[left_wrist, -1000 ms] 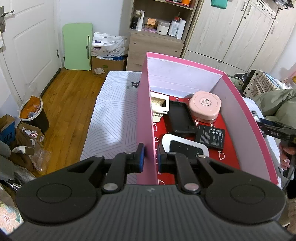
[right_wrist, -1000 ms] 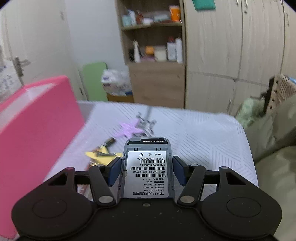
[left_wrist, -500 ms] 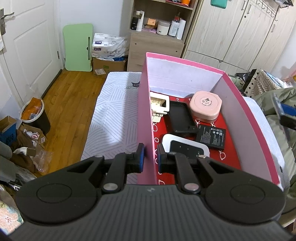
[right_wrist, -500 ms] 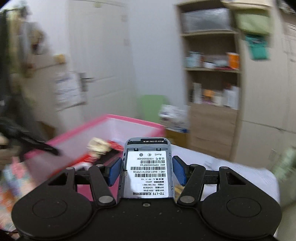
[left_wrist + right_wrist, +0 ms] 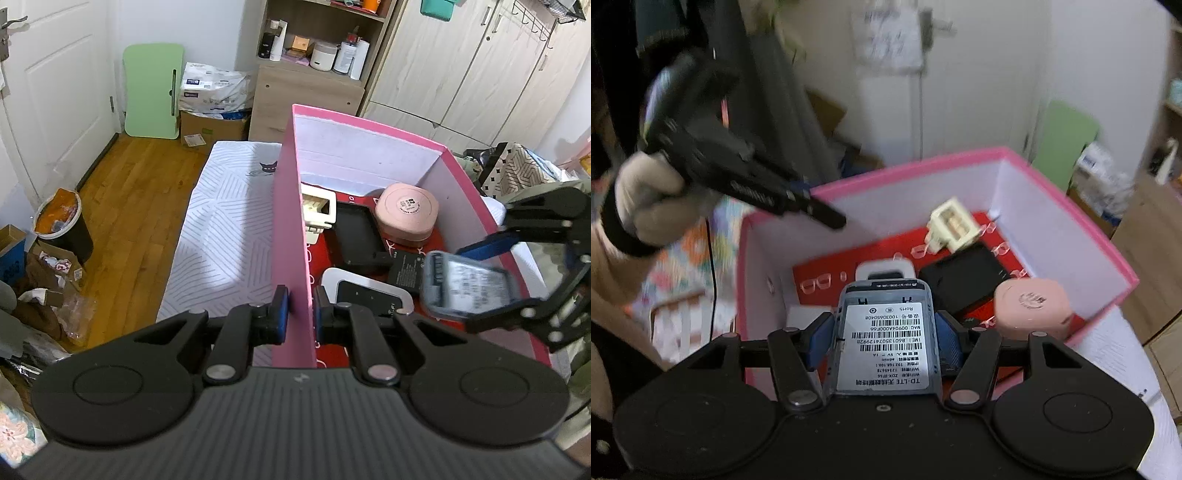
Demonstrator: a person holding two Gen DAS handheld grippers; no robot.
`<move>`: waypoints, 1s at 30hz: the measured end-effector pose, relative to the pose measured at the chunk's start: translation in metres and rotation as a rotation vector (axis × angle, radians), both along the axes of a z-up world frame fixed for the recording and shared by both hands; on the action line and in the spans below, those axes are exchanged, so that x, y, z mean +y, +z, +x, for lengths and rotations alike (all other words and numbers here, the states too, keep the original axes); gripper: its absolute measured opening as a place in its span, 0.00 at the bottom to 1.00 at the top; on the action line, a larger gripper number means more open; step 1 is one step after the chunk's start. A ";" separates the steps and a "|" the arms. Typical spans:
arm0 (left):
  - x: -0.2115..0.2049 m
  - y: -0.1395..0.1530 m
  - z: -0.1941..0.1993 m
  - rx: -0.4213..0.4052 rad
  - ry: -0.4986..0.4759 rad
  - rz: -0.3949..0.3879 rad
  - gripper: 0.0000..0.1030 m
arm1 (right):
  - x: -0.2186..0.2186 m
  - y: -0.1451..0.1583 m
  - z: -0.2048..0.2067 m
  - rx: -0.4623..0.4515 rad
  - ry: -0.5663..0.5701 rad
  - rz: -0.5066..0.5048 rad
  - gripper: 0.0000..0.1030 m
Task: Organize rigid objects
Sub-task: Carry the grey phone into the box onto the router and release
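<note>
Since a second ago, right claw (image 5: 882,334) has swung from over the bed to above the pink box (image 5: 291,236), clamped on the grey router (image 5: 884,332). Left claw (image 5: 300,310) pinches the box's near wall, steadying it. Best lowered flat beside the black battery (image 5: 406,271), clear of the pink case (image 5: 406,218), before release.

I read one clear label, white, on the grey device (image 5: 886,339) above the pink box (image 5: 1071,206). It appears upside down: "TD-LTE", "RoHS", "MAC: 0090440000F66", "192.168.100.1", "admin", with barcodes. On the pink round case (image 5: 406,216) inside the box, I read "02" on its circular mark. Print on the black battery (image 5: 406,271) beside it is too small to read.
</note>
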State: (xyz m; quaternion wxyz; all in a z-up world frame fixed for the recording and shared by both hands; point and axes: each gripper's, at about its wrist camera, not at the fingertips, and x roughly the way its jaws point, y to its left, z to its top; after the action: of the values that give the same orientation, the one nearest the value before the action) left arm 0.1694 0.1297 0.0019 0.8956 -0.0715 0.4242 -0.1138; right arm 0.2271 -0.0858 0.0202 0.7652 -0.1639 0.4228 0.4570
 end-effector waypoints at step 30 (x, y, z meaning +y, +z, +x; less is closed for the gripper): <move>-0.016 0.004 0.000 0.000 -0.020 0.101 0.11 | -0.003 0.010 0.009 -0.167 -0.171 0.065 0.74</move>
State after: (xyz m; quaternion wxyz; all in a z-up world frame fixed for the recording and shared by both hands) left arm 0.1696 0.1136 0.0055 0.8969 -0.0221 0.4299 -0.1010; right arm 0.2366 -0.0887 0.0297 0.8388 -0.1399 0.3552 0.3881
